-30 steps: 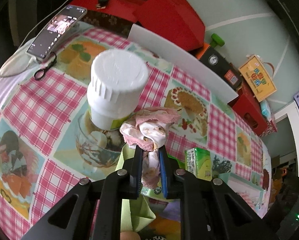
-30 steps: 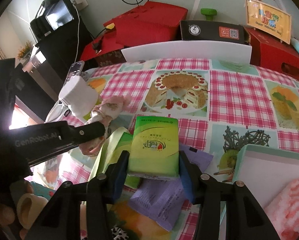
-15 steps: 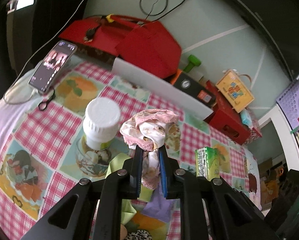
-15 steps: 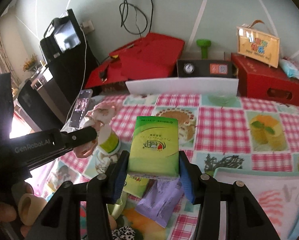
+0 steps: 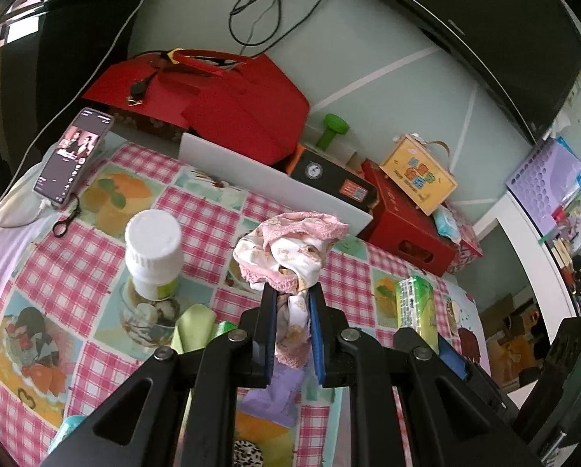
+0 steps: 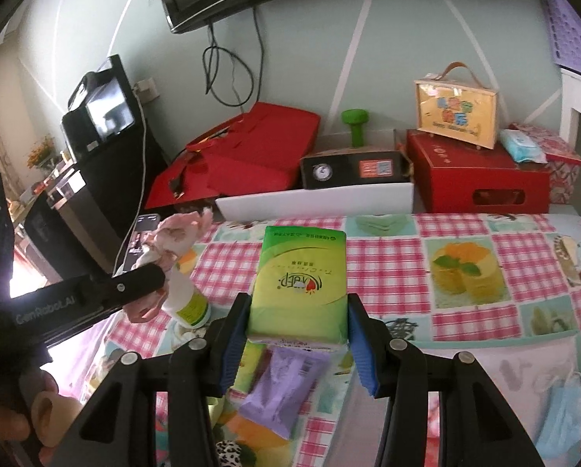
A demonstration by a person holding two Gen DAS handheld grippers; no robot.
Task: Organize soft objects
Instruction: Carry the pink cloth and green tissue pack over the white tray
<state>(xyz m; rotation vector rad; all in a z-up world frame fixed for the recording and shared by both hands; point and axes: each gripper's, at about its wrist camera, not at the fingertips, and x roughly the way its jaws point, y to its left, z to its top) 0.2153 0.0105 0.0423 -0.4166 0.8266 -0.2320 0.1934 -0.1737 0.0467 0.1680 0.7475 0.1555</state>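
My left gripper point(image 5: 292, 300) is shut on a bunched pink and white cloth with lace trim point(image 5: 290, 249), held in the air above the checked tablecloth point(image 5: 76, 257). My right gripper point(image 6: 298, 313) is shut on a green tissue pack point(image 6: 300, 284), squeezed at its sides between the blue pads, also lifted off the table. In the left wrist view the green tissue pack point(image 5: 415, 305) shows to the right. In the right wrist view the cloth point(image 6: 174, 233) hangs at the left on the black left gripper arm.
A white-capped bottle point(image 5: 154, 249) stands on the table left of the cloth. A phone point(image 5: 74, 155) leans at the far left. A purple packet point(image 6: 286, 385) and a green packet point(image 5: 193, 327) lie below the grippers. A blue face mask point(image 6: 562, 401) lies low right. Red boxes point(image 6: 477, 179) line the back.
Both grippers have risen from the table with the cloth and the tissue pack still held. The bottle and the tablecloth now look smaller and lower in both views.
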